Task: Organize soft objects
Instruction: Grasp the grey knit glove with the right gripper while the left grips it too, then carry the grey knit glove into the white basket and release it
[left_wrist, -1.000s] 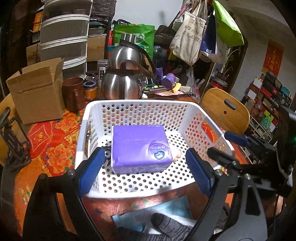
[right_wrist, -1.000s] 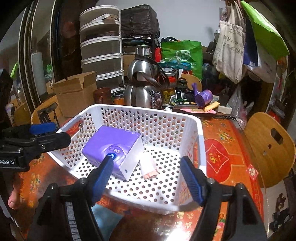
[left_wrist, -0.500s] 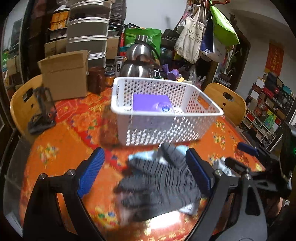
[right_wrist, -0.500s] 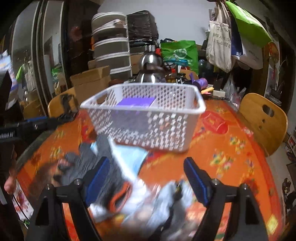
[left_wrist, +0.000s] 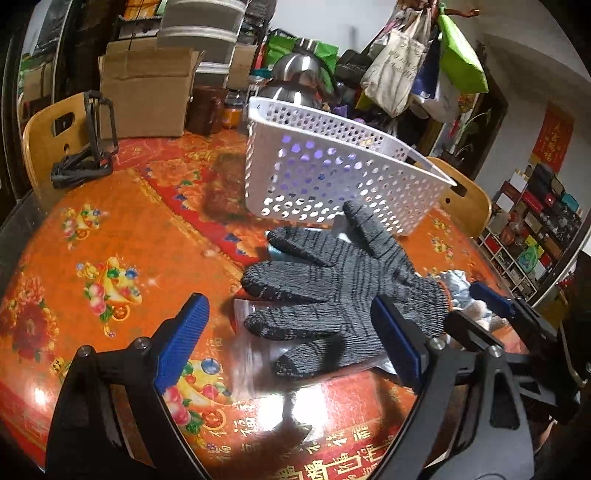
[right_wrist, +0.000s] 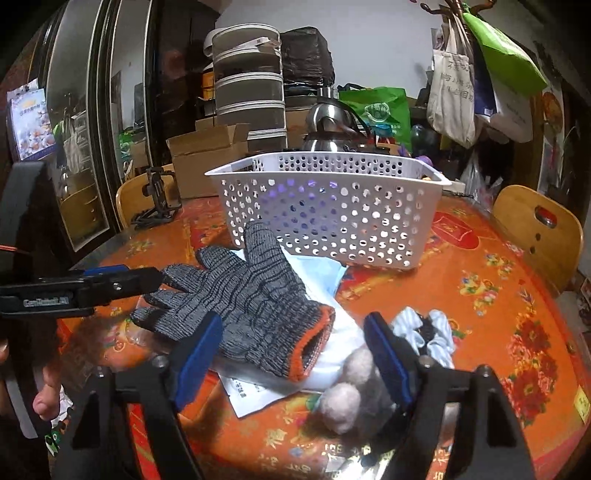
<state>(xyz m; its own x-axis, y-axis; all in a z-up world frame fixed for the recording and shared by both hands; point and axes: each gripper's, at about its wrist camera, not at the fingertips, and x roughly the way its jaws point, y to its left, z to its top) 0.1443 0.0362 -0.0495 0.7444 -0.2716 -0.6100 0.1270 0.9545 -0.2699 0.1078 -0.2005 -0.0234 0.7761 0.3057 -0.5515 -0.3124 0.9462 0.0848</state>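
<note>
A grey knit glove (left_wrist: 340, 291) with an orange cuff lies flat on the table in front of the white perforated basket (left_wrist: 332, 181); it also shows in the right wrist view (right_wrist: 251, 306). A purple pack shows through the basket's holes (right_wrist: 295, 199). My left gripper (left_wrist: 291, 339) is open, low over the glove's fingers. My right gripper (right_wrist: 295, 350) is open around the glove's cuff. Under the glove lie a light blue mask (right_wrist: 317, 273) and a clear bag (left_wrist: 258, 354). A grey plush piece (right_wrist: 351, 391) and a striped scrunchie (right_wrist: 428, 328) lie by the right fingers.
The orange flowered tablecloth (left_wrist: 110, 266) covers the round table. A cardboard box (left_wrist: 144, 96), a brown mug (left_wrist: 207, 110), a steel kettle (right_wrist: 328, 129) and a black strap (left_wrist: 81, 166) stand behind. Wooden chairs (right_wrist: 535, 232) flank the table.
Both grippers have pulled back from above the basket and dropped low to the table. The glove and other soft items now lie between the open fingers.
</note>
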